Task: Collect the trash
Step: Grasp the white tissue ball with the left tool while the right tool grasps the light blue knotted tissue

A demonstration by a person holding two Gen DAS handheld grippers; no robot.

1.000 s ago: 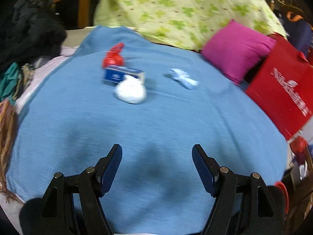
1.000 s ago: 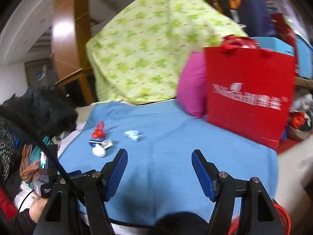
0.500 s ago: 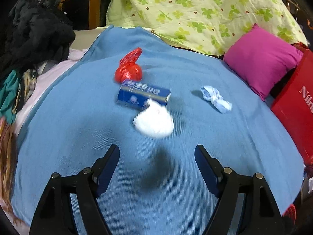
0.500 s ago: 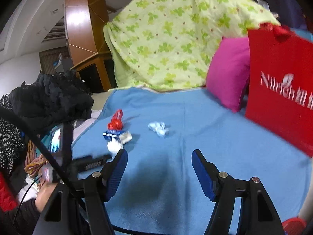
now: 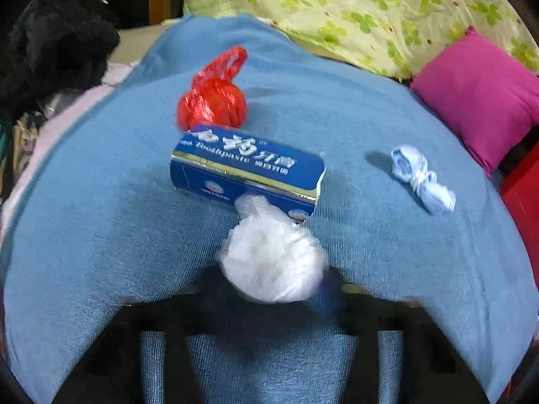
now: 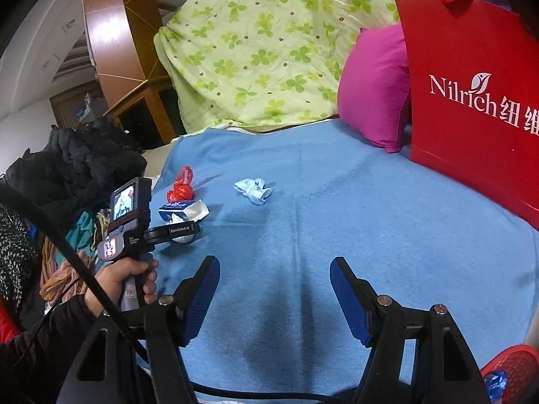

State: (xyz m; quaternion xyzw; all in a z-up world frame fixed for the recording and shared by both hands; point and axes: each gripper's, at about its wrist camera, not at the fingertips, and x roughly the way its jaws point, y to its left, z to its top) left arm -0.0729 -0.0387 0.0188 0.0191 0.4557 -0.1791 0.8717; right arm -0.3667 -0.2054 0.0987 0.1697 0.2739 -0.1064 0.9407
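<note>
Going for the white ball of trash

The left gripper (image 5: 273, 289) is right at the white plastic wad (image 5: 273, 262) on the blue blanket (image 5: 101, 235), but it is so blurry I cannot tell how far apart its fingers are. The wad touches the toothpaste box (image 5: 246, 168), likely picked because it lies closest. The right gripper (image 6: 274, 289) hangs wide apart, holding nothing.

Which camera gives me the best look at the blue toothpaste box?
Left wrist: the blue cardboard toothpaste box fills mid-frame, lettering readable, white crumpled plastic ball against it. The right wrist view shows the box small, partly behind the left claw.
</note>
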